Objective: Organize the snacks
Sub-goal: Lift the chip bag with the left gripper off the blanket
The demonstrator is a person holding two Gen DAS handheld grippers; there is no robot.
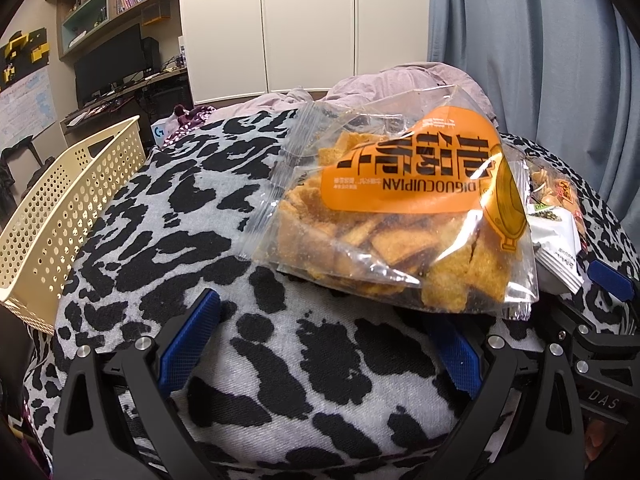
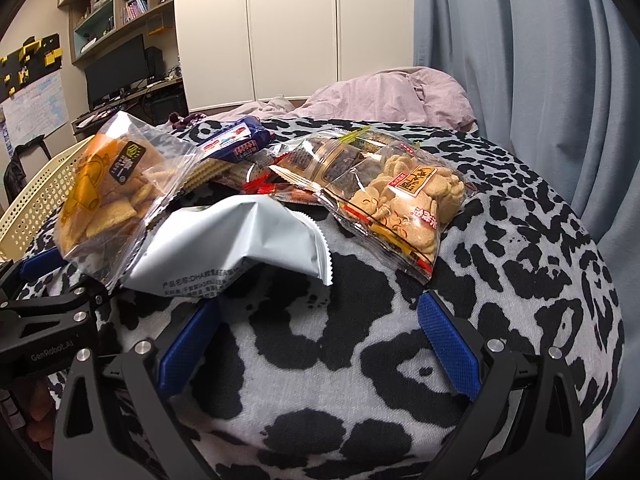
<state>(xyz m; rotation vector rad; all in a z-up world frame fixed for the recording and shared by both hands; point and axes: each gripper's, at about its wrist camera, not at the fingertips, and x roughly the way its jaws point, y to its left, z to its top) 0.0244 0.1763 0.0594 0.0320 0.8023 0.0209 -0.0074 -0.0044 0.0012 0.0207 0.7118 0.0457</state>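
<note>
We hold the left gripper (image 1: 334, 316) with its blue ribbed fingers (image 1: 190, 344) spread wide and empty, low over the black-and-white animal-print blanket (image 1: 168, 216). The clear bag of orange crisps (image 1: 400, 216) lies just past the fingertips, its near edge overhanging the right-hand finger. We take that bag as our landmark. Its film is crinkled and glossy, the pieces inside square and ridged, and the orange label reads "DIGUOCUIPIAN" upside down under large black characters. To its left, well apart, stands the cream perforated plastic basket (image 1: 68, 216) at the blanket's edge.

Our right gripper (image 2: 320, 308) is likewise spread wide with nothing between its fingers (image 2: 450, 348) (its black frame also shows at the right edge of the left wrist view). Just beyond its left finger lies a white foil packet (image 2: 240, 236) with a serrated edge and small printed lines including "DHA"; it is tucked against the right side of the crisps bag (image 2: 108, 196), partly under it. Further right of the crisps bag lies a clear bag of pale round biscuits (image 2: 404, 208) with a red-and-yellow label, and behind the foil packet a dark blue wrapped pack (image 2: 240, 142) rests on other small wrappers. The left gripper's body, marked "GenRobot.AI", sits below the crisps bag.
</note>
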